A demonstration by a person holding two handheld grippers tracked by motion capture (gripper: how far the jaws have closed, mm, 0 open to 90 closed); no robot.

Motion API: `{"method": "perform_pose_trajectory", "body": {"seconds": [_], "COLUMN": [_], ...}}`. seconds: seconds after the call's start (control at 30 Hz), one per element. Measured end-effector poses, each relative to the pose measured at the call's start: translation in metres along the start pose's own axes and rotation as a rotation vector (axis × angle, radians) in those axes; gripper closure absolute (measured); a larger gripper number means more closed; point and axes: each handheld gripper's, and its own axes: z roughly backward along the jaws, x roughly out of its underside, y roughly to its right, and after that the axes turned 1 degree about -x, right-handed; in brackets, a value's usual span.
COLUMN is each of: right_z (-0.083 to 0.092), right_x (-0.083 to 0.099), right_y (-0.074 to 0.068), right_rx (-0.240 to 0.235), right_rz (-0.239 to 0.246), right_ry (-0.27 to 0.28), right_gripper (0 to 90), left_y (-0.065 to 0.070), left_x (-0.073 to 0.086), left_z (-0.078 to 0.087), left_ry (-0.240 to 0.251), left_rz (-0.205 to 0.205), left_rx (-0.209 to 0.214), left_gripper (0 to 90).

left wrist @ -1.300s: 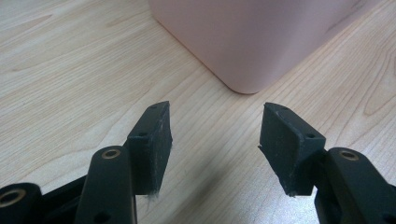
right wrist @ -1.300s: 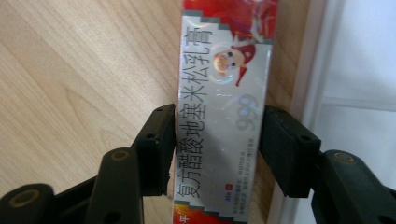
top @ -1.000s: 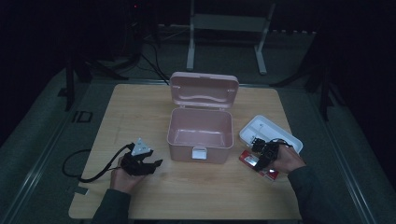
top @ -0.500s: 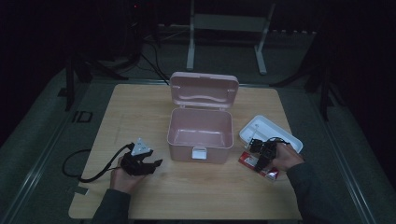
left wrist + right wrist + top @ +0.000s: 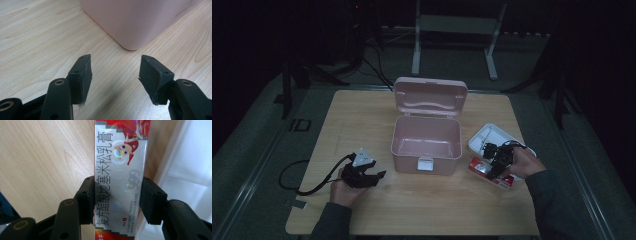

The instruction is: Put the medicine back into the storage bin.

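An open pink box (image 5: 407, 159) stands mid-table with its lid (image 5: 430, 97) tipped back. To its right a red and silver carton (image 5: 508, 182) with printed characters lies flat on the wood beside a white tray (image 5: 492, 134). My right gripper (image 5: 490, 169) is down on that carton. In the right gripper view the carton (image 5: 120, 157) runs lengthwise between the jaws of the right gripper (image 5: 117, 195), both pads pressed on its long sides. My left gripper (image 5: 377, 178) rests open on the table left of the box, its jaws (image 5: 115, 72) wide apart and pointing at the box's corner (image 5: 135, 22).
The white tray (image 5: 190, 157) lies right against the carton. A black cable (image 5: 307, 187) loops from the left gripper toward the table's left edge. Bare wood (image 5: 362, 120) spreads left of and in front of the box. Stands and cables sit on the dark floor behind.
The right hand has barely shifted over the carton. The left gripper has stayed where it was, open.
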Motion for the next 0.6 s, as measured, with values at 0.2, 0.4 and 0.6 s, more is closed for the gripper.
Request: {"method": "perform_pose_trajectory", "body": {"seconds": [0.2, 0.4, 0.6], "right_z": [0.029, 0.052, 0.068], "right_x": [-0.004, -0.018, -0.033], "right_y": [-0.001, -0.005, -0.008], "right_rx": [0.035, 0.071, 0.085], "right_rz": [0.031, 0.066, 0.098], "right_ry": [0.01, 0.004, 0.009], "right_gripper": [51.3, 51.3, 51.3], "left_y": [0.0, 0.0, 0.0], "left_x": [0.0, 0.0, 0.0], "left_z": [0.0, -0.001, 0.0], "left_ry": [-0.002, -0.001, 0.001], "left_rz": [0.0, 0.0, 0.001], "left_rx": [0.003, 0.005, 0.002], "left_gripper": [43.2, 43.2, 43.2]}}
